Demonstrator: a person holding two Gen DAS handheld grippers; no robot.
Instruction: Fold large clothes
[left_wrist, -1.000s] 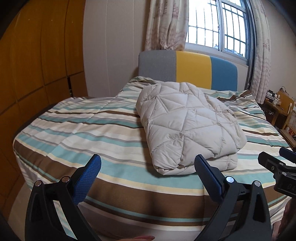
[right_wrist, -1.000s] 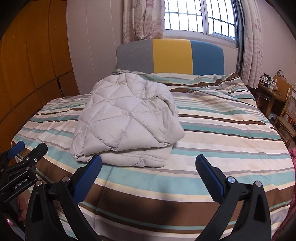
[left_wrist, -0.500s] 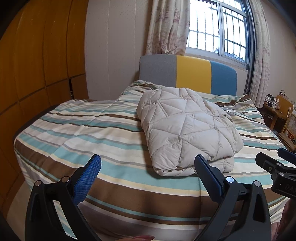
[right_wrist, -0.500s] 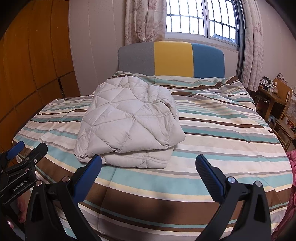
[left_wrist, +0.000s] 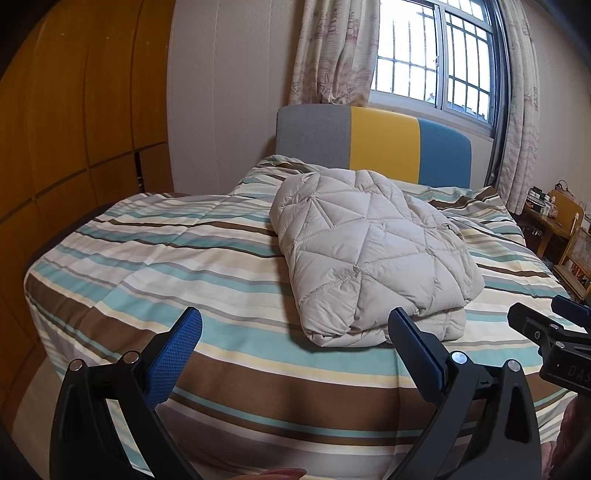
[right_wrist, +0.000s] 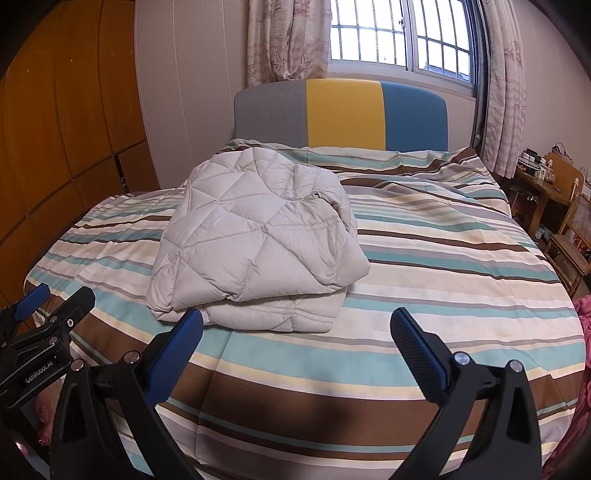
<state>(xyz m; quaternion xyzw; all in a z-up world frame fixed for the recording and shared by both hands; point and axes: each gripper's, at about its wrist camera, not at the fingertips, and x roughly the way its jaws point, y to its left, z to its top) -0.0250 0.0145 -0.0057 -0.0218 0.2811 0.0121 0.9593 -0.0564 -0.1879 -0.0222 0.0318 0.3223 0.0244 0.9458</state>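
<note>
Both grippers, left gripper (left_wrist: 295, 339) and right gripper (right_wrist: 297, 338), gape empty; near the bed's (right_wrist: 461, 266) foot edge, the puffy folded jacket (right_wrist: 255, 240) may spring open.

A wide bed (right_wrist: 424, 258) covered by a sheet striped in brown, teal, cream and grey, with a grey, yellow and blue padded headboard (right_wrist: 343, 114) at its far edge. A folded beige quilted puffer jacket (right_wrist: 255, 240) lies on the sheet, left of centre, nearer the foot edge.
</note>
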